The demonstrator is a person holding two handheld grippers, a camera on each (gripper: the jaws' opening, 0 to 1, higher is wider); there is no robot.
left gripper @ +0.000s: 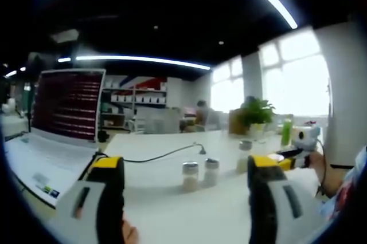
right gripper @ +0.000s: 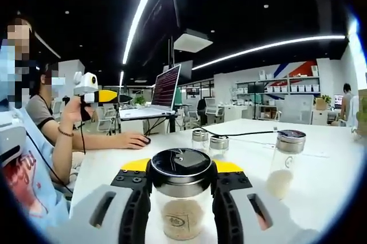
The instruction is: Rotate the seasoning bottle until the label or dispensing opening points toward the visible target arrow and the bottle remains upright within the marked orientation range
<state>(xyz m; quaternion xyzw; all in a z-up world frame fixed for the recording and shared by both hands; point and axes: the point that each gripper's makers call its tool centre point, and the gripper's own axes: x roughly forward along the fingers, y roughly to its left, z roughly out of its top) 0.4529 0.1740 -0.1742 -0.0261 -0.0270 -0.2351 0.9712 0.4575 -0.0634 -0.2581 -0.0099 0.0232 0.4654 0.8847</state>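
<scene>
Seasoning bottle (right gripper: 182,198), black cap up, sits upright on white surface (right gripper: 321,158), clenched between jaws of right tool (right gripper: 182,201). Left tool (left gripper: 186,198) is released, holding nothing, hovering short of two small jars (left gripper: 200,174). Grasp looks done, rotation step in hand. No arrow visible; next move: twist the bottle, keeping it vertical.

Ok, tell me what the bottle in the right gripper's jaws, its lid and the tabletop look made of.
Seasoning bottle: clear glass or hard plastic, glossy; pale granules show through the wall. I cannot tell which.
Lid: looks like metal, with a shiny silver rim and a dark top catching reflections.
Table: smooth white surface, probably laminate, with a faint sheen.
The right gripper clamps the bottle.
</scene>
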